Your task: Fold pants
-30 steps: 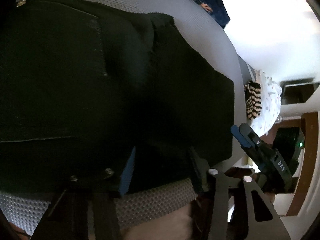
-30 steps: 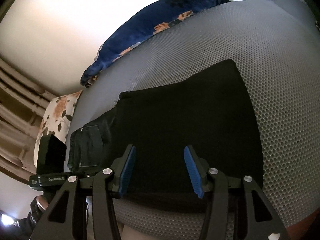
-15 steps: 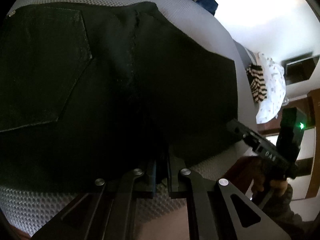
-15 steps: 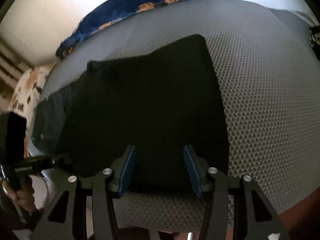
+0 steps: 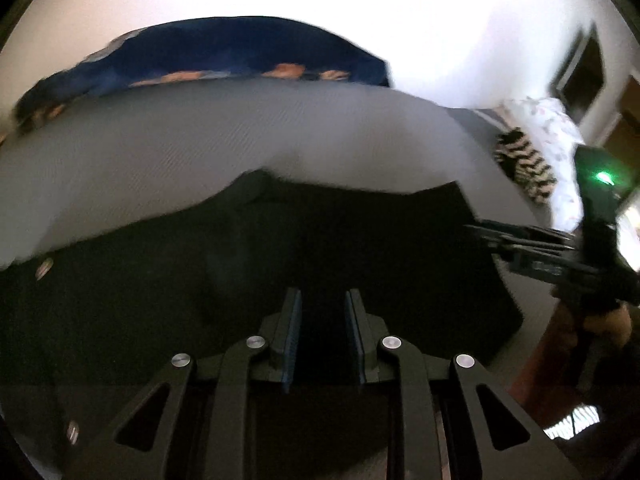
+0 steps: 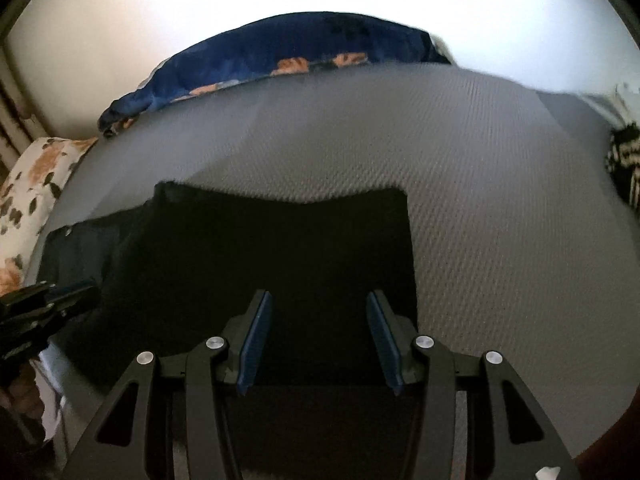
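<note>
**Black pants folded at the near edge of the bed, both grippers above the cloth**

The left gripper [image 5: 322,336] hangs over the near edge of the black pants [image 5: 320,248], its blue-padded fingers a narrow gap apart; whether any fabric is caught between them cannot be told against the dark cloth. The right gripper [image 6: 318,340], fingers well apart and empty, sits above the same garment's right portion [image 6: 280,248]. The pants lie flat as a compact rectangle along the near edge of the grey mesh-textured mattress [image 6: 500,200], waistband rivets toward the left. The fold appears well advanced; the next move likely calls for pinching the near hem at two points and carrying it evenly across, or for letting go if the bundle is judged done. Beyond the pants the mattress runs bare to its far edge, where a navy floral blanket [image 6: 280,52] is bunched against a bright white wall. A floral pillow [image 6: 28,184] sits at the left corner, a black-and-white striped item [image 5: 520,164] at the right.
</note>
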Tool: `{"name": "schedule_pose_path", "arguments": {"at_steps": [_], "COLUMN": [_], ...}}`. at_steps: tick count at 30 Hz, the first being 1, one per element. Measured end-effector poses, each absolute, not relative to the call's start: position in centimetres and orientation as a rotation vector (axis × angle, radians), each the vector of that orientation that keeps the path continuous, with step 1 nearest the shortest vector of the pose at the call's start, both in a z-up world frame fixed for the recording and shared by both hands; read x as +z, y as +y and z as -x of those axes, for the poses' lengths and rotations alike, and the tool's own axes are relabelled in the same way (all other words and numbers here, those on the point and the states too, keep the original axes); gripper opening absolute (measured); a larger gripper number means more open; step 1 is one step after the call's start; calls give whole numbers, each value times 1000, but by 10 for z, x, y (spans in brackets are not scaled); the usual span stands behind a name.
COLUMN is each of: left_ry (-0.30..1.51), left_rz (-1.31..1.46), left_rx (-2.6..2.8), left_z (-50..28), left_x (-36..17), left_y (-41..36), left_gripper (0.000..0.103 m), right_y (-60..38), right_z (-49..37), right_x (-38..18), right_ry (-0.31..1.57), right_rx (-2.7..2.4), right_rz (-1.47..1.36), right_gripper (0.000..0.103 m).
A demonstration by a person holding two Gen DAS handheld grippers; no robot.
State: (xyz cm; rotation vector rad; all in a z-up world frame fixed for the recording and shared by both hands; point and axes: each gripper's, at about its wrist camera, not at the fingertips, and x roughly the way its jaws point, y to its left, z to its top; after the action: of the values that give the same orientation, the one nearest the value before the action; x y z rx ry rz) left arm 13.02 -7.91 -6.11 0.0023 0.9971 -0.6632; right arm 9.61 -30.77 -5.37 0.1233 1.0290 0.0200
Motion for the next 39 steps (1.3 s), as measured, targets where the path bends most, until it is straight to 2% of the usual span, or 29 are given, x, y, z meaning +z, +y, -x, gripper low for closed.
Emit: {"name": "schedule_pose_path", "arguments": {"at_steps": [10,18,20,21,24,25,32,39], "left_ry": [1065,1058,1067,1078,1044,1022,937,922], "left_rz": [34,84,97,109,136,140,302,533], "left_rx": [-648,-652,-635,-615,-573,-559,-376,-169], "left_z": [-203,-217,-217,-215,-199,-192,-131,-71], "left_x": [-102,-104,-100,-96,-79,-73,-44,-59], "left_y": [-99,-104,-102,-98,-73,-63,51,151], "left_gripper": [24,24,25,29,54,58,66,67], "right_y": [-314,-314,-312,-311,-309,-308,-283,-235], "right_z": [-142,-159,-161,-161,-159,-157,-132,-110], "right_x": [-77,-79,-79,-79,-74,-72,-65,-78], "right_ry": [1044,1047,1053,1056,1052,1049,1055,1107], "right_rx": [-15,-25,-21,-18,-25,-24,21,118], "right_rz": [-90,-101,-96,-92,-95,-99,-95,-64], "right_gripper": [43,43,46,48,49,49,49,49]}}
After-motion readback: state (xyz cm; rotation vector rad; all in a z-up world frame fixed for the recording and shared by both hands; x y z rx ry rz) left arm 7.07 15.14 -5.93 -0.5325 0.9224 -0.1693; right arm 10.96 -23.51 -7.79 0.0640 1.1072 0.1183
